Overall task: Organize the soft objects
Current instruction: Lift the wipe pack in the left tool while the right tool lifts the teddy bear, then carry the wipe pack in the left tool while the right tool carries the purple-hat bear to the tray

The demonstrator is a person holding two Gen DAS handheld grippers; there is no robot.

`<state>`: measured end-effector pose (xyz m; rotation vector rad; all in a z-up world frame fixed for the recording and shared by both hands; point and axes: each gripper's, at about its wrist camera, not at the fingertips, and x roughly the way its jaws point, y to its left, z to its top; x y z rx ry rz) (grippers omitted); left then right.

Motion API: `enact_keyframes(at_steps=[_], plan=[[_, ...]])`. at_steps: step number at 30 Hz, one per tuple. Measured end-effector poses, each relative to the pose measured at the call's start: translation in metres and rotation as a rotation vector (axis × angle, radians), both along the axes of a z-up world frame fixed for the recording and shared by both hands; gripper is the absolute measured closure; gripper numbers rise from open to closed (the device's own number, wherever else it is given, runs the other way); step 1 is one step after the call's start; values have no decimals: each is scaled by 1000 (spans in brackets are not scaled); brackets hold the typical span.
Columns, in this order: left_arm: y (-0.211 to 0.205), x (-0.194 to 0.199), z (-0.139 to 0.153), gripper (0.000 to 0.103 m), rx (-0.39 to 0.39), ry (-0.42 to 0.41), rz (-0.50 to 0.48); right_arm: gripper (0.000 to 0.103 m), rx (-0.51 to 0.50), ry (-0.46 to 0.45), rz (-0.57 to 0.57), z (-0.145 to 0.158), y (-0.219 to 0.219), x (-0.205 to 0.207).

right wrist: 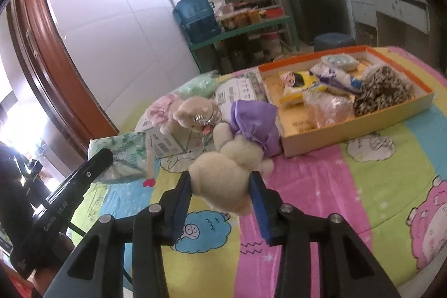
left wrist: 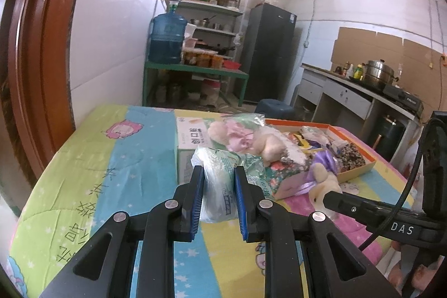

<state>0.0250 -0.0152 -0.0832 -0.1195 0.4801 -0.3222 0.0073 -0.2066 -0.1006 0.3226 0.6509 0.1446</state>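
Left gripper [left wrist: 217, 175] pinched a crinkly plastic tissue pack [left wrist: 220, 186]; right gripper [right wrist: 220, 180] squeezed a fuzzy bear [right wrist: 229, 172].
Both sat low in frame over a striped cartoon quilt [right wrist: 363, 200].

"DAS" — right gripper [left wrist: 332, 198] body | "创口" — white carton [left wrist: 190, 141]

Black tongs showing blue pads

Left tongs [left wrist: 218, 200] and right tongs [right wrist: 223, 205] are showing silver screws; a black cable [left wrist: 402, 194] is trailing beside "DAS" lettering.
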Motion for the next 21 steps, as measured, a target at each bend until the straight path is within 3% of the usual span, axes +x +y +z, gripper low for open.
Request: enact_keyframes(at_steps=[10,21], plan=[[-7,-2,3,81,7,-3,-13,65,-29,42,8,-12,-8,-2],[-14,-4,10,81,5,-21,-44,67,-30,-74,21,18,-19,-22]])
